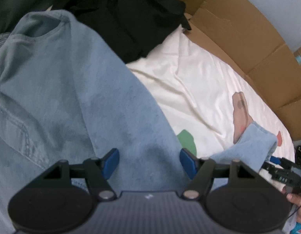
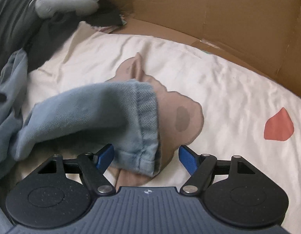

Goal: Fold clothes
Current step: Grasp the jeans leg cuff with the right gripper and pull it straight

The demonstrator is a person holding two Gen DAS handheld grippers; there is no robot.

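Here the task's thing is a pair of light blue jeans (image 1: 58, 89), faded denim with a soft, mottled wash, lying on a white sheet (image 1: 193, 81) printed with coloured shapes. Under and ahead of the left hand-held gripper (image 1: 149, 162) the denim spreads wide and mostly flat, with stitched seams and what looks like a pocket edge off to its left and a rounded fold at the far end; the cloth runs between its blue pads, which stand apart on either side of it without visibly pressing in, so this gripper is released. In the right wrist view one trouser leg (image 2: 95, 117) reaches in from the left and ends in a turned-up hem with clear diagonal twill ribbing, paler and more worn at the cuff. That hem lies between the fingers of the right hand-held gripper (image 2: 146, 159); the left pad is just beside the denim, the right pad is clear of it, so this one too is released and grips nothing. The cuff rests over a tan patch (image 2: 181, 120) printed on the sheet. Beyond both grippers lie dark clothes (image 1: 134, 19) and a brown cardboard wall (image 2: 218, 13).
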